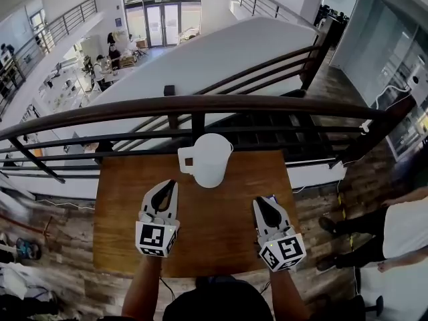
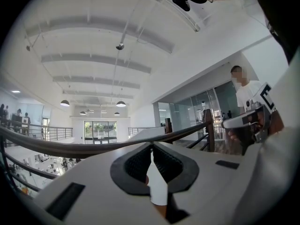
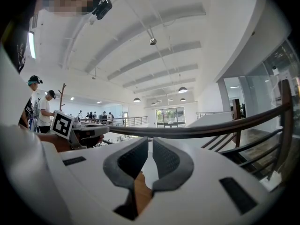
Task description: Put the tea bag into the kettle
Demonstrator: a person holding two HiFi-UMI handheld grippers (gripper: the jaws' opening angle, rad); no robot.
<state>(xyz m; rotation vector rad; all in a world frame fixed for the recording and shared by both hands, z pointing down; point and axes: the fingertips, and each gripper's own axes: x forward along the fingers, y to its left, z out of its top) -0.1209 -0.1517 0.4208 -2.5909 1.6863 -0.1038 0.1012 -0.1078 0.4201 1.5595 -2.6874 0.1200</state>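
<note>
Wooden table [image 1: 214, 223] beside dark railing [image 1: 200, 104], white kettle [image 1: 210, 160] at far edge

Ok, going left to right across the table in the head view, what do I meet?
left claw → kettle → right claw

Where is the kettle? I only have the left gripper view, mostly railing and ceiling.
Observer: The head view shows a white kettle standing at the middle of the wooden table's far edge, beside the railing.
Operator: Do the right tongs hold a tea bag?
Observer: No. The right gripper view shows the right tongs shut with nothing between them.
</note>
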